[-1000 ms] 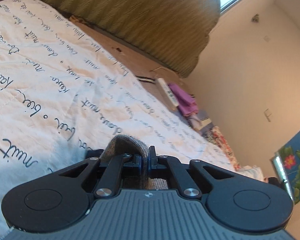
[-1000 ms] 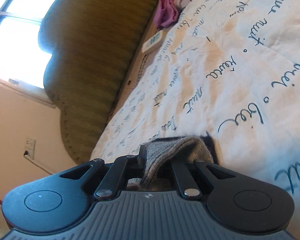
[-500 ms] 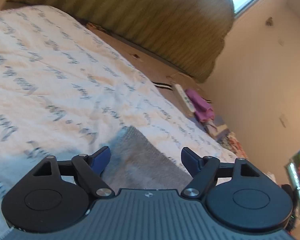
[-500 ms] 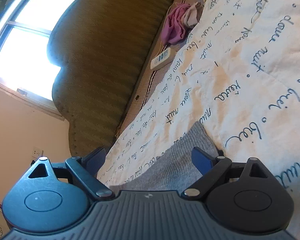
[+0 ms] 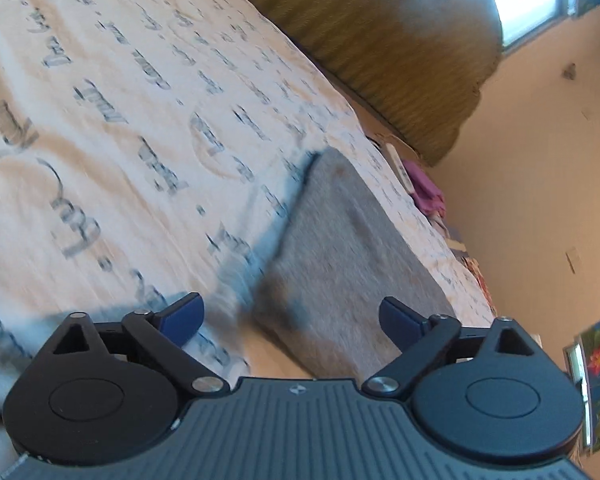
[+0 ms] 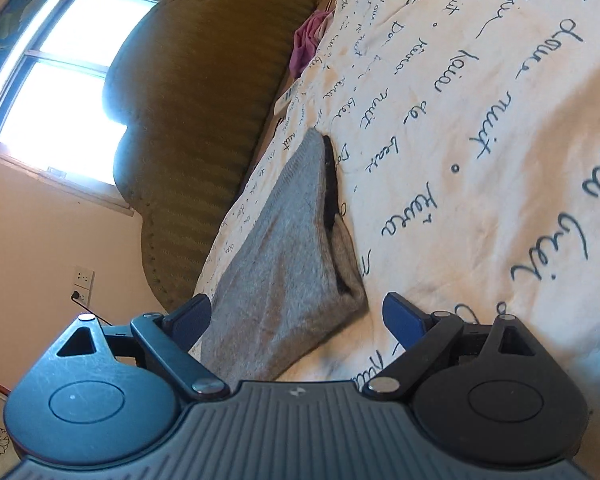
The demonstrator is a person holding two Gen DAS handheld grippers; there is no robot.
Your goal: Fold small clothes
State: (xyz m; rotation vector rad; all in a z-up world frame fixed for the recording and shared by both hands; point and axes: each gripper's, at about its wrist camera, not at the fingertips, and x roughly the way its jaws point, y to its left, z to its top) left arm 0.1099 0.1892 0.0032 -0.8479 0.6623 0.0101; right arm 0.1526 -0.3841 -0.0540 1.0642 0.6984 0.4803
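Left gripper [image 5: 290,316]: jaws opening, spread wide, holding nothing; the grey garment [image 5: 352,248] lies flat on the bedspread [image 5: 112,128] ahead of it, its near end roughly between the blue pads, untouched as far as the motion blur lets me tell. Right gripper [image 6: 296,316]: wide open, empty; same grey garment [image 6: 288,264] lies folded on the script-printed bedspread [image 6: 480,140], dark lining showing along its right edge. Green headboard [image 6: 204,120] behind, purple cloth [image 6: 306,46] near it.

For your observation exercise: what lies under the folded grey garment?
The grey garment lies on the white script-printed bedspread. A dark layer shows at its edge; anything further underneath is covered.
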